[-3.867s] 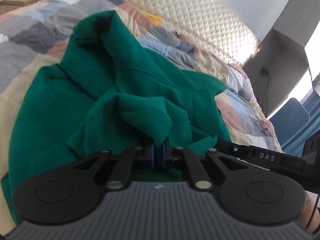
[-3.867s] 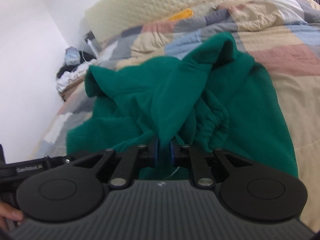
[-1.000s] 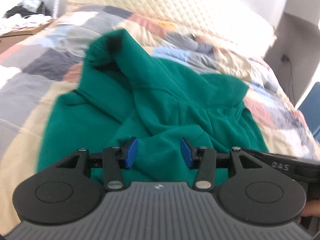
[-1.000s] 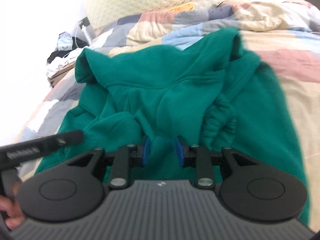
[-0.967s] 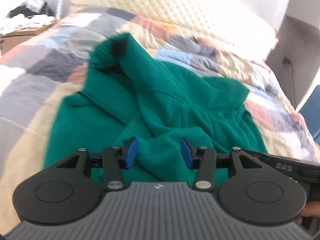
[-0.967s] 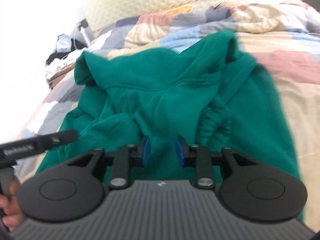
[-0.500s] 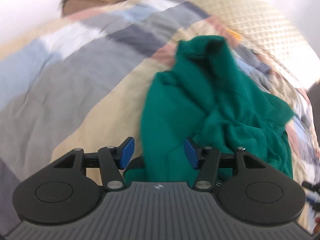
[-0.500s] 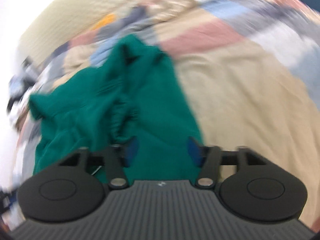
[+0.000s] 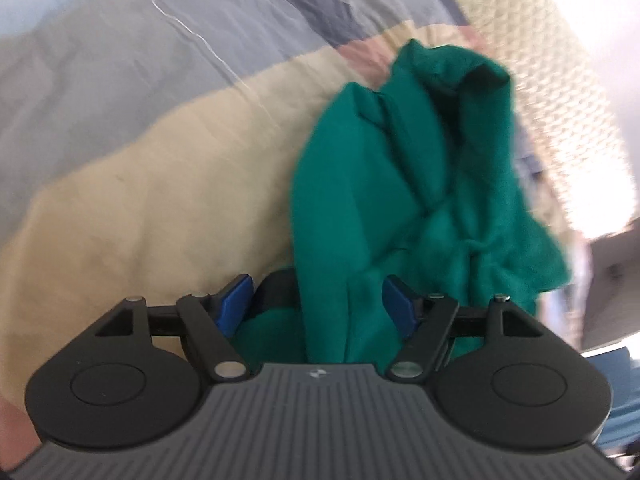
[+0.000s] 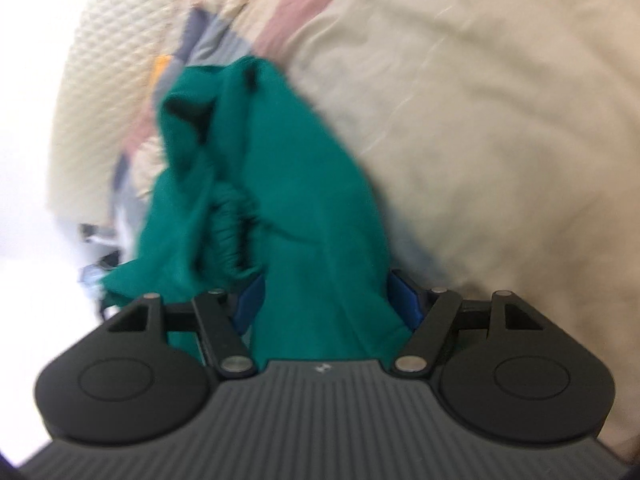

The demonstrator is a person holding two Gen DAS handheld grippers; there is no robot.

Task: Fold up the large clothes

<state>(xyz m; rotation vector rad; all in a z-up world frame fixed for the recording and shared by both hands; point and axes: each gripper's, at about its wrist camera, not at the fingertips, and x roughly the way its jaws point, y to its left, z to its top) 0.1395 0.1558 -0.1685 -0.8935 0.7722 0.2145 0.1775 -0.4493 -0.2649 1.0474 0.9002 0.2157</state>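
A green sweatshirt lies bunched on a patchwork quilt. In the left wrist view my left gripper is open, its blue pads wide apart, with the near left edge of the sweatshirt lying between them. In the right wrist view the sweatshirt runs away from me in a rumpled heap. My right gripper is open too, its pads on either side of the near right edge of the cloth. Both views are blurred by motion.
The quilt spreads beige, grey and pink around the sweatshirt. A cream quilted headboard stands beyond it, also seen in the right wrist view. A grey cabinet stands at the right edge of the left view.
Both grippers let go of the cloth in the middle and opened wide. The left swung out to the sweatshirt's left edge, the right to its right edge, each now straddling the hem.
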